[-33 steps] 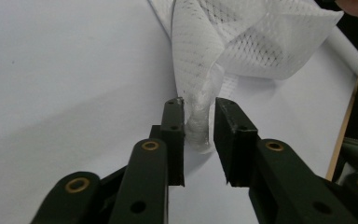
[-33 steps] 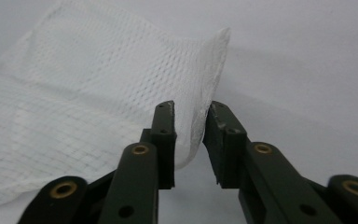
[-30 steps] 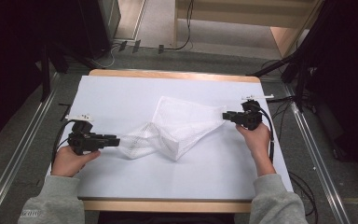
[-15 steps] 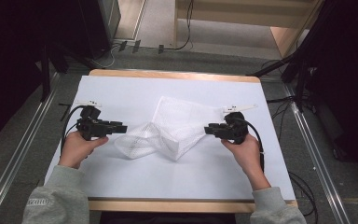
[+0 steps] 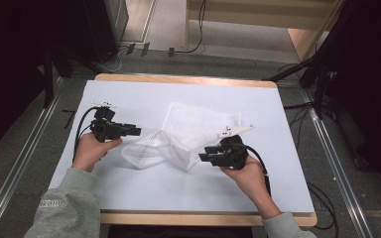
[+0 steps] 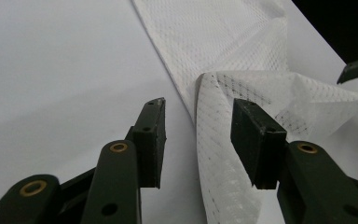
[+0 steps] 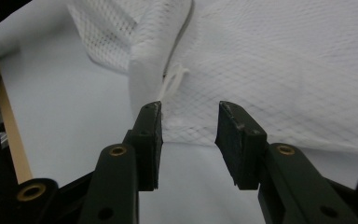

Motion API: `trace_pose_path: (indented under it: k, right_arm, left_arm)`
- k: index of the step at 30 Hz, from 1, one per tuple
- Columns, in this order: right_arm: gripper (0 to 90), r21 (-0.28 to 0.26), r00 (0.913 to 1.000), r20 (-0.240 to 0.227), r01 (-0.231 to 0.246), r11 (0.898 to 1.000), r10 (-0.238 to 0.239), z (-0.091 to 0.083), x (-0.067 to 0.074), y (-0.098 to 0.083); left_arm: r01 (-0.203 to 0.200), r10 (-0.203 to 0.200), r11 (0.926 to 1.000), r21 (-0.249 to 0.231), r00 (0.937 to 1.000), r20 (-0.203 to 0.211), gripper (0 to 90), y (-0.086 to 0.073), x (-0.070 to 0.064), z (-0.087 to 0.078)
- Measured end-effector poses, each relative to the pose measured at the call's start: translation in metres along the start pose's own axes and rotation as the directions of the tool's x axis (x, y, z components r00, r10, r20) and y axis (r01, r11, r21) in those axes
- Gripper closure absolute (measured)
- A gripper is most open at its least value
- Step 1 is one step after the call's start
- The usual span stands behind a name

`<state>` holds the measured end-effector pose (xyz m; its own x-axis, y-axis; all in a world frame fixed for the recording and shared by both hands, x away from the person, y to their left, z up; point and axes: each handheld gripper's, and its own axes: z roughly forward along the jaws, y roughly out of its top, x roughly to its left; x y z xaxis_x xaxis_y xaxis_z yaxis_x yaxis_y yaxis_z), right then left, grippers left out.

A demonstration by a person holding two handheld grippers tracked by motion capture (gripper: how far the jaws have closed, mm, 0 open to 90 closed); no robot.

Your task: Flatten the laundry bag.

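A wooden-edged table carries a white sheet over nearly its whole top, and on that sheet, about the middle, lies one crumpled white mesh bag.

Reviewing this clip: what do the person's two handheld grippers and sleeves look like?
Both the left gripper and right gripper are black, each with two blocky flat-faced jaws on arms with brass-coloured pivot rings. A black cable loops from the left one, another black cable from the right. Each carries a pale plate on top. The person wears grey sleeves.
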<state>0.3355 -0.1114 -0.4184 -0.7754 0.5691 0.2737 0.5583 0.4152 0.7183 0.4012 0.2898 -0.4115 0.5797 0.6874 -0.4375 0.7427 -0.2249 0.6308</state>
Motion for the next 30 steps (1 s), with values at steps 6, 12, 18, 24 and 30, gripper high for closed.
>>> trace_pose_path:
  k: [6, 12, 18, 24, 30]
  right_arm:
    - [57.2, 0.013, 0.9983, -0.042, 0.041, 0.999, -0.040, 0.017, 0.015, 0.005]
    - [60.3, -0.003, 0.9973, -0.042, 0.061, 0.998, -0.061, 0.031, 0.020, 0.013]
    - [89.3, -0.008, 0.9953, -0.063, 0.073, 0.997, -0.073, 0.027, 0.027, 0.018]
    - [89.6, -0.012, 0.9927, -0.075, 0.094, 0.995, -0.095, 0.005, 0.036, 0.009]
    - [89.5, -0.014, 0.9920, -0.075, 0.101, 0.995, -0.101, -0.020, 0.045, -0.011]
  left_arm:
    - [-0.004, 0.004, 1.0000, 0.005, 1.0000, -0.009, 55.4, -0.001, 0.000, -0.001]
    - [-0.001, 0.001, 1.0000, 0.008, 0.9999, -0.011, 55.3, -0.003, 0.000, -0.001]
    - [0.000, 0.000, 0.9999, 0.012, 0.9999, -0.016, 55.2, -0.004, 0.000, -0.001]
    - [-0.003, 0.004, 0.9999, 0.011, 0.9998, -0.018, 55.2, -0.003, -0.002, -0.001]
    - [-0.014, 0.014, 0.9995, 0.029, 0.9998, -0.013, 55.3, 0.000, -0.007, 0.009]
